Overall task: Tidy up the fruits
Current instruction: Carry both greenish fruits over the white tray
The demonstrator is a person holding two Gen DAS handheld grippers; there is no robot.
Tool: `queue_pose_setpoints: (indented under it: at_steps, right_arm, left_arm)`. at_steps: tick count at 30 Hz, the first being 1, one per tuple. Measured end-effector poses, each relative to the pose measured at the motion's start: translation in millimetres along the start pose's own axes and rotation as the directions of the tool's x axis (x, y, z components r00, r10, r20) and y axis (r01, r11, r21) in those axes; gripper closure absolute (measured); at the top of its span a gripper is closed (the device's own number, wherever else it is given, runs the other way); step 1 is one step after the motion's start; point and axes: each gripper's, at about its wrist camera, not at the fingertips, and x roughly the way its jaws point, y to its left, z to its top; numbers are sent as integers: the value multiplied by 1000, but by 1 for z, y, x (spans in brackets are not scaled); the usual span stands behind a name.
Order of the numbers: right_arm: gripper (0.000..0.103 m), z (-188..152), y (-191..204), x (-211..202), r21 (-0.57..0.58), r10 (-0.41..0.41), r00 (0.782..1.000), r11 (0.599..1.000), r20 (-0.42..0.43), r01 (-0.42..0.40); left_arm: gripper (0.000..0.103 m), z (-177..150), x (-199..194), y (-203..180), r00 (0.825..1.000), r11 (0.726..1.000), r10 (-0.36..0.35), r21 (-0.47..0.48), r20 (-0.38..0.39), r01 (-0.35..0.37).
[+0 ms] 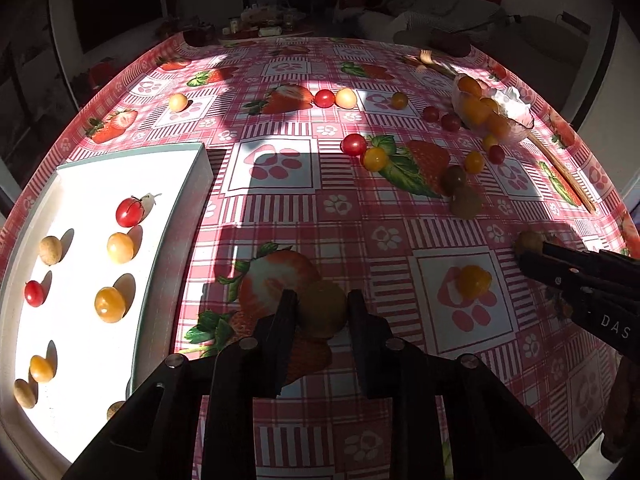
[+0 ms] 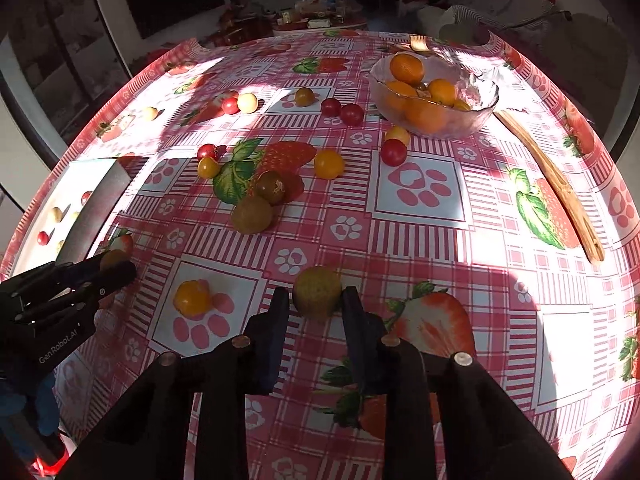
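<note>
Between both tongs, a yellow tomato (image 2: 192,298) sits on the tablecloth (image 2: 420,240)

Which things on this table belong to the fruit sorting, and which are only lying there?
Part of the job:
- white tray with sorted fruits
- loose cherry tomatoes on the cloth
- brown fruit between the left tongs
- brown fruit between the right tongs
- glass bowl of oranges

Only lying about:
- wooden stick
- fork
</note>
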Motion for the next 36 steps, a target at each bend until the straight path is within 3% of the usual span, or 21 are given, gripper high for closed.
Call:
queue_pose_setpoints:
  at_steps: [7, 18, 36]
  right_arm:
    - [73, -8, 0, -9, 13, 24, 1000, 1000, 1, -24]
    - [73, 1, -4, 5, 30, -15, 1000, 999, -9, 15]
    - [73, 15, 37, -31, -20, 87, 996, 996, 37, -86]
  left_arm:
    - [75, -9, -15, 1, 1000, 1000, -2, 13, 21, 1]
    - [75, -12, -14, 6, 1000, 1000, -12, -13, 13, 13]
    - [75, -14, -63, 28, 995, 999, -8, -43, 98, 12]
